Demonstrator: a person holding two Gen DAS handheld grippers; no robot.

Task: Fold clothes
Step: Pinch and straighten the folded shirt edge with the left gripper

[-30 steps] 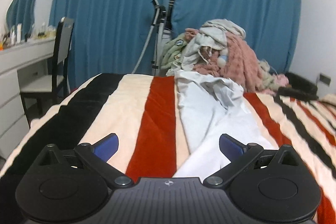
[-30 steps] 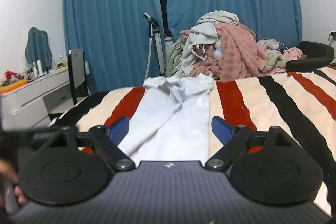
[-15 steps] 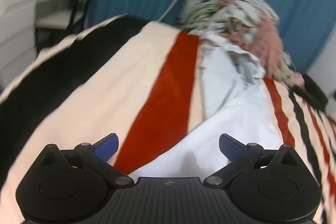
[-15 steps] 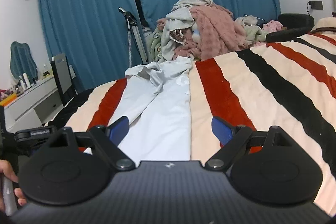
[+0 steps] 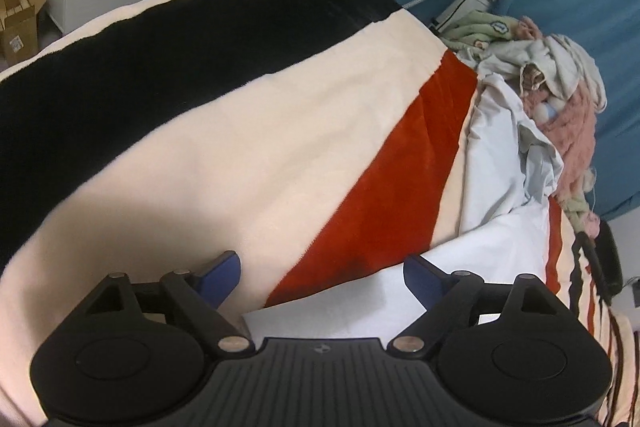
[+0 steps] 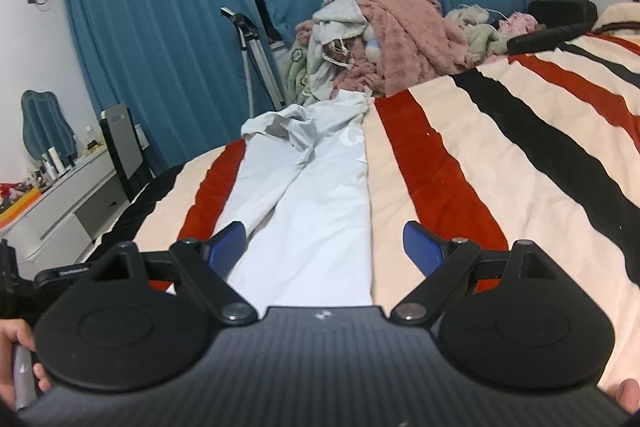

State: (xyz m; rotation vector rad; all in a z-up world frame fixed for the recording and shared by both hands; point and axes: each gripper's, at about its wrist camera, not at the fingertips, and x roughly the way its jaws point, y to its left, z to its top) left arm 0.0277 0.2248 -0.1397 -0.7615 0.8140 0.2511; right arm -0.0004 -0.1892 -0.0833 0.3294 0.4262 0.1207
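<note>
A pair of white trousers (image 6: 320, 211) lies lengthwise on the striped blanket (image 6: 480, 167), waist at the far end. My right gripper (image 6: 324, 245) hovers low over the near end of one leg, jaws wide, nothing pinched. In the left wrist view the trousers (image 5: 500, 247) run off to the right, and a leg's hem corner lies just under my left gripper (image 5: 322, 277). Its jaws are closing; the blue pads (image 5: 224, 275) stand apart over the red stripe and the hem, pressing on nothing. A hand (image 6: 16, 339) grips a handle at the lower left.
A heap of unfolded clothes (image 6: 384, 39) sits at the bed's far end, before blue curtains (image 6: 160, 27). A standing metal pole appliance (image 6: 256, 59), a chair (image 6: 124, 143) and a white dresser (image 6: 72, 195) are left of the bed. A cardboard box (image 5: 18, 23) stands on the floor.
The left gripper rolled, tipped down and came closer to the blanket and trouser hem; its pads stand slightly narrower. The right gripper rolled a little and dipped slightly.
</note>
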